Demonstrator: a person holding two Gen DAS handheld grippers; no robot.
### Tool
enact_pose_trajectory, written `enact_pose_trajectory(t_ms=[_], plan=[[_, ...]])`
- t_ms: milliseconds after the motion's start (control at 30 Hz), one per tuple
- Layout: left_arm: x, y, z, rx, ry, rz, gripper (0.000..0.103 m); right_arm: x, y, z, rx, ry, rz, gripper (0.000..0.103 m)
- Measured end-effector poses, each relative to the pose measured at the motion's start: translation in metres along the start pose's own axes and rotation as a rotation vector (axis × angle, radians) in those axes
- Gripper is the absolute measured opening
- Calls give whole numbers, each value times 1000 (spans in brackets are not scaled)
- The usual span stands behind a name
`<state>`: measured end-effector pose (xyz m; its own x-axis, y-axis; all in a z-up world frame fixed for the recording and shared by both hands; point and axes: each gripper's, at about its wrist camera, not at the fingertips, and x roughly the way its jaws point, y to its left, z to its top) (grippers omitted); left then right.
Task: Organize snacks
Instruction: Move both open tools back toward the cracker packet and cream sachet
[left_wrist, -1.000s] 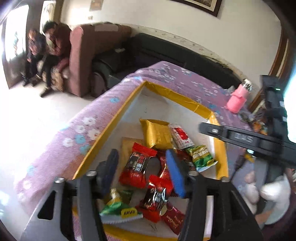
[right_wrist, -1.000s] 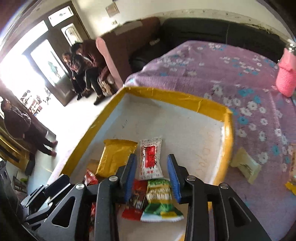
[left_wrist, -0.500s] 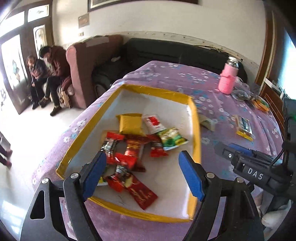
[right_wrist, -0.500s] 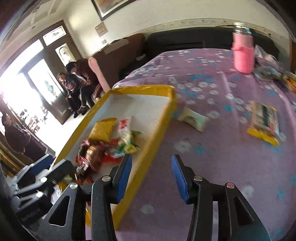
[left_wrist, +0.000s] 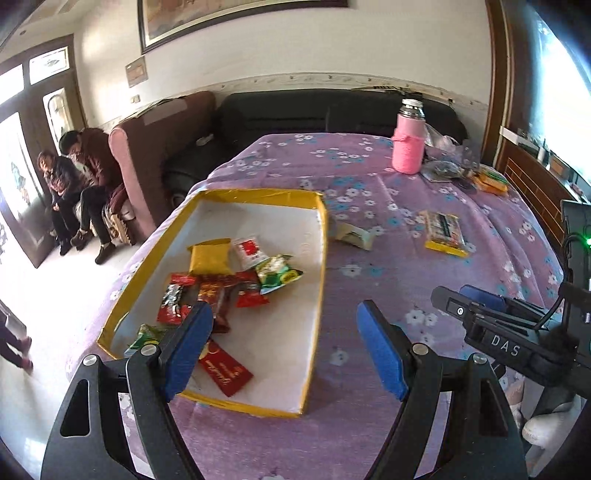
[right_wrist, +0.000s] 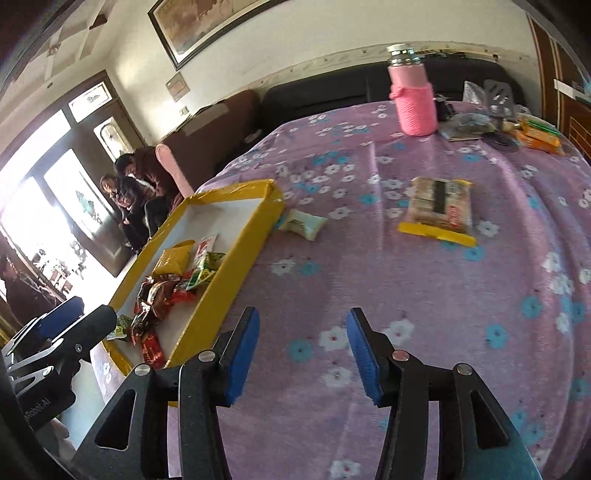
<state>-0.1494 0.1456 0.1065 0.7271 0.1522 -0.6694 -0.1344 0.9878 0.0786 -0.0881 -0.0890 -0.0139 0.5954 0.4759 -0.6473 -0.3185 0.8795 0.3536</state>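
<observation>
A yellow-rimmed white tray lies on the purple flowered tablecloth and holds several snack packets: a gold one, a red-and-white one, a green one and dark red ones. Outside the tray lie a pale green packet and a yellow cracker pack. My left gripper is open and empty above the tray's near right corner. My right gripper is open and empty over bare cloth, right of the tray.
A pink bottle stands at the table's far side beside clutter and orange packs. A dark sofa lies behind the table. Two people sit at the left.
Both grippers have pulled back and up from the tray and opened wider. The right gripper has swung right, from over the tray's snacks to over the bare cloth.
</observation>
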Motion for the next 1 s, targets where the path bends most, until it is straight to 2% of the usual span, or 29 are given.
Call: enact_pose_trajectory(t_ms=[333, 400, 633, 733, 800, 1000], plan=[[8, -22, -3, 44, 28, -5, 81, -12, -41, -5, 67, -23, -26, 54], [12, -25, -4, 45, 42, -27, 81, -12, -49, -6, 81, -23, -33, 54], [27, -32, -9, 14, 107, -232, 80, -15, -89, 1, 144, -34, -87, 57], [37, -43, -11, 10, 142, -353, 80, -14, -111, 10, 179, -35, -120, 58], [44, -48, -12, 2, 166, -394, 80, -8, -124, 18, 200, -28, -139, 58], [54, -57, -14, 4, 204, -428, 80, 24, -142, 55, 209, 6, -194, 59]])
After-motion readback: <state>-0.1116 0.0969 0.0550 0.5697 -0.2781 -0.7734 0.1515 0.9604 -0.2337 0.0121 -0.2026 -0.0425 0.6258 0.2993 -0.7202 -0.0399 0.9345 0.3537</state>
